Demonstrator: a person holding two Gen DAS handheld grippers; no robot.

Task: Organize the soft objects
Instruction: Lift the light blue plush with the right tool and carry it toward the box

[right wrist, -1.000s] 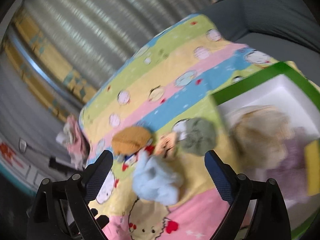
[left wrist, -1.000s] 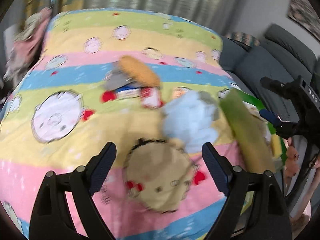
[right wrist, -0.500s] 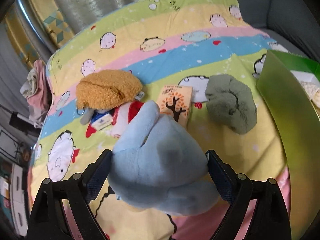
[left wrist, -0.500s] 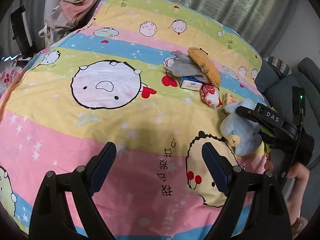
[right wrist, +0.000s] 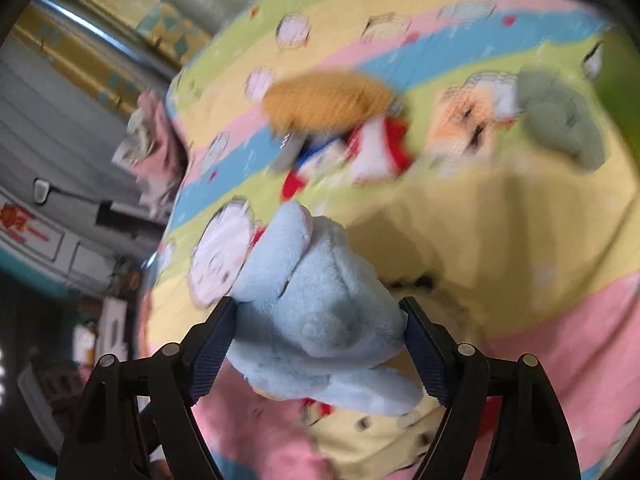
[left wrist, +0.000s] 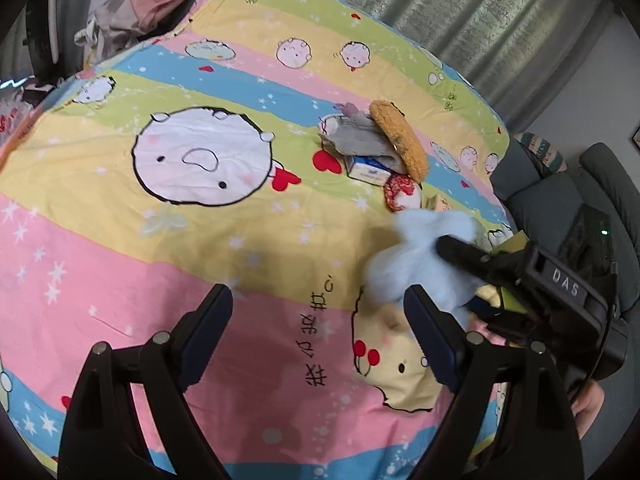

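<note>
Between the jaws of the right gripper (right wrist: 316, 346): one pale blue plush toy (right wrist: 316, 320), both pads against its sides, the jaws closing on it; it sits above the pink and yellow bands of the bedspread (right wrist: 500, 232), and whether it still touches the cloth cannot be told. Writing legible: "DAS" in white letters on the black body of the right gripper as seen from the left wrist view (left wrist: 460, 256); a few printed characters on the bedspread's pink stripe (left wrist: 316, 344), too distorted to read. Left gripper (left wrist: 320, 340): jaws spread wide, nothing between them, only the bedspread below. Further items on the bed, counted: one tan fuzzy round piece (left wrist: 398, 144) lying over one grey soft toy (left wrist: 360, 142); one small white-and-blue box (left wrist: 368, 168) beneath them; one red-and-white soft item (left wrist: 402, 196) just beside the box; one orange printed packet (right wrist: 460, 132), blurred; one grey-green rolled soft piece (right wrist: 560, 120) near the right edge. Off the bed's far corner: one heap of pink and grey clothing (left wrist: 148, 4). Background: one grey curtain (left wrist: 480, 12); one grey sofa (left wrist: 560, 200) alongside the bed.
</note>
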